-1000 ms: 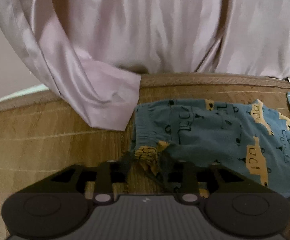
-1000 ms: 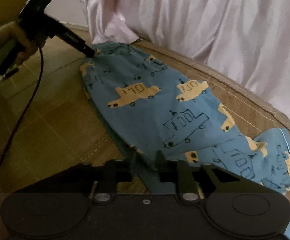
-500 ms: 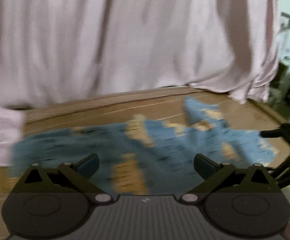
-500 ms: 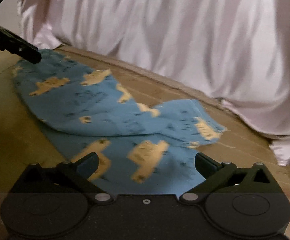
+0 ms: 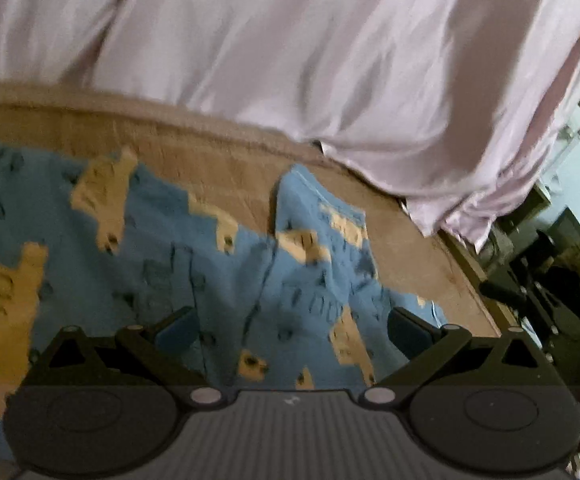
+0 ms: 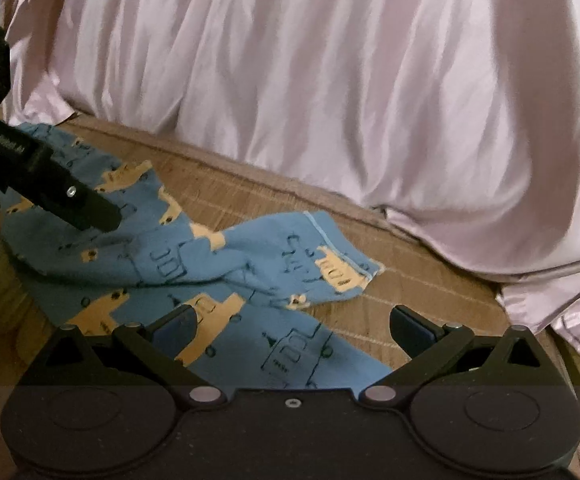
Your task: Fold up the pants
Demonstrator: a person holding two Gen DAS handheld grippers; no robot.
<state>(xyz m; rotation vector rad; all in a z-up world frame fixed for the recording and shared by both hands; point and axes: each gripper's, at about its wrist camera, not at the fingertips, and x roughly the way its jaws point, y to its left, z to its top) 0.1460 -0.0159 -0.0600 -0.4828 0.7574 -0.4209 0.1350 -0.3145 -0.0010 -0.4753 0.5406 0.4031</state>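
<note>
Spreading wide, right tool (image 6: 291, 328); only it shows left tool (image 6: 70, 200).

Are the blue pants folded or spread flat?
Folded once lengthwise: in the right wrist view the pants show one leg lying crookedly over the other, cuffs offset.

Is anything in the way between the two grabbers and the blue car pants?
Nothing visible is in the way. The right gripper hangs open right over the blue pants, and the left gripper is open just above them too. The pink curtain hangs behind, clear of the pants on the woven mat.
</note>
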